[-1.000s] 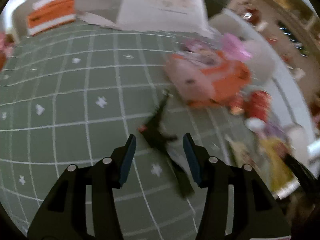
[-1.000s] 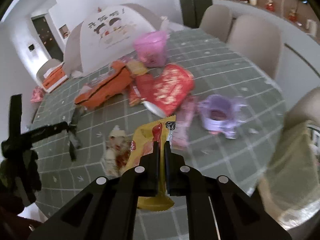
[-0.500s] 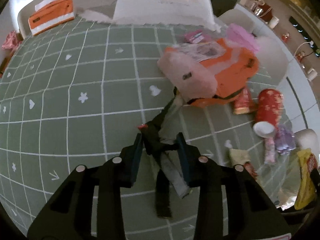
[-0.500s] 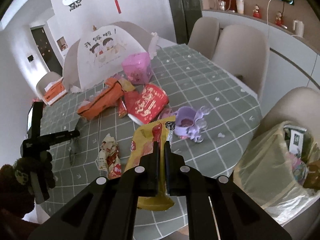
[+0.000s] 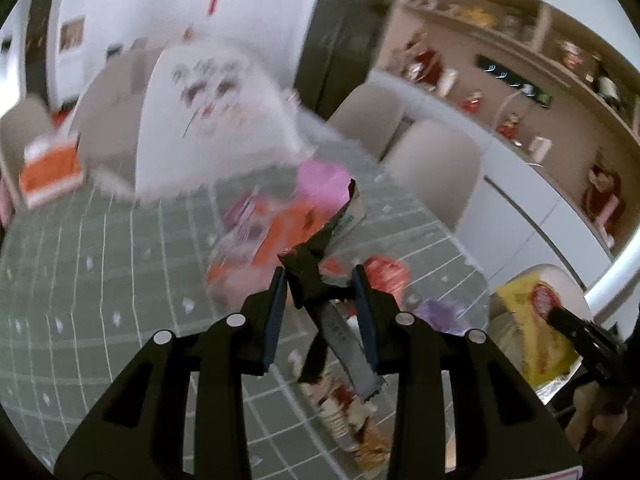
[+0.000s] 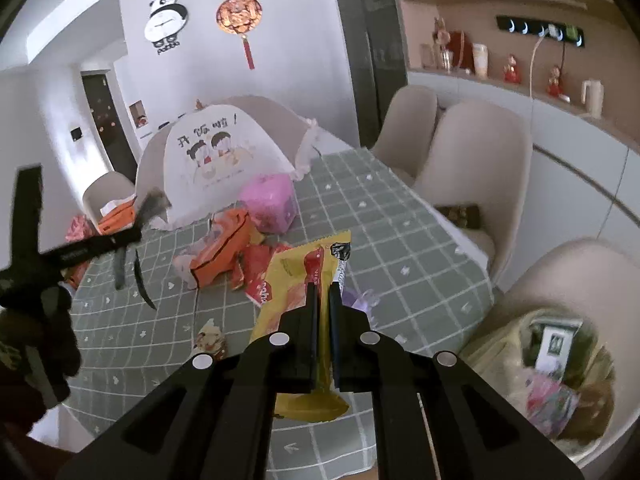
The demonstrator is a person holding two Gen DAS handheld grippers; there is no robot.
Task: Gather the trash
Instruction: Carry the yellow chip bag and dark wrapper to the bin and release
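Your left gripper [image 5: 320,300] is clenched on a dark crumpled wrapper [image 5: 310,272], pinched at its middle, so both ends hang free: one tail sticks up toward 1 o'clock, and a long grey strip droops to 5 o'clock between the fingers. Your right gripper [image 6: 324,300] is clamped tight on a yellow snack bag [image 6: 298,280] that stands nearly upright between the pads. In the right wrist view, the trash bag [image 6: 500,344] sits open on a chair at 4 o'clock, off the table's edge.

The main risk is on your left. You hold the wrapper only by a crumpled knot; a fast swing could let the drooping strip slide out and fall back on the checked tablecloth [image 6: 400,232], or on the floor short of the bag.

On your right, the bag's broad face could catch the rim of the trash bag and fold it shut, so the release lands outside.

Both hands may also crowd each other at that one opening, so go in one at a time.
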